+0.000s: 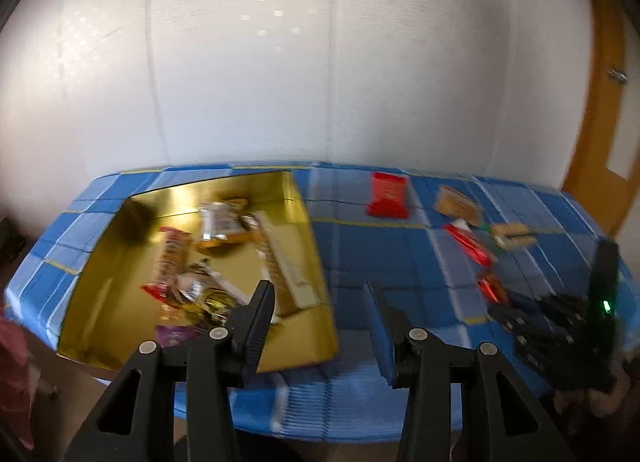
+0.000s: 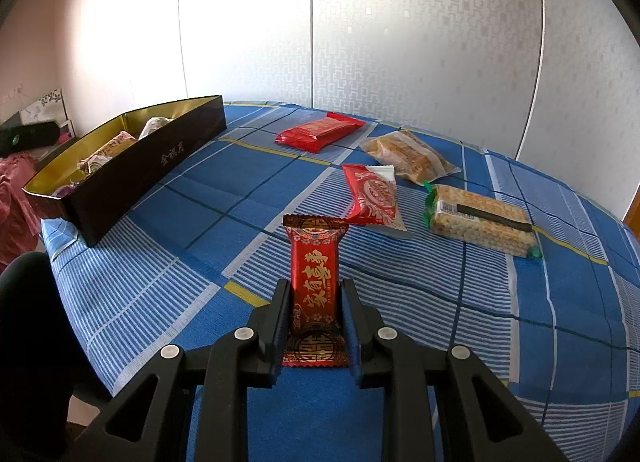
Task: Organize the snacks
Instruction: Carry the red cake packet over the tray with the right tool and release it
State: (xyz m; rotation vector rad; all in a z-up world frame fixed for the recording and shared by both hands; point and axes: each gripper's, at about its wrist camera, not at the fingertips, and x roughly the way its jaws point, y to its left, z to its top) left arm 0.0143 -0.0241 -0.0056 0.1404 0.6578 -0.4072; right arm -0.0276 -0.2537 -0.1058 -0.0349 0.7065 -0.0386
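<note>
The left gripper point(image 1: 320, 298) stands part open and empty; left of its fingers lies the box point(image 1: 120, 230), a gold-lined rectangle holding crinkly wrapped snacks. The right gripper point(image 2: 316, 298) is clamped on a glossy red candy point(image 2: 314, 274), a flat foil oblong, long axis pointing away along the fingers, above the checked cloth point(image 2: 160, 294).

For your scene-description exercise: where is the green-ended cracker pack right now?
In the right wrist view the cracker pack lies on the blue checked cloth, right of the red-and-white packet.
</note>
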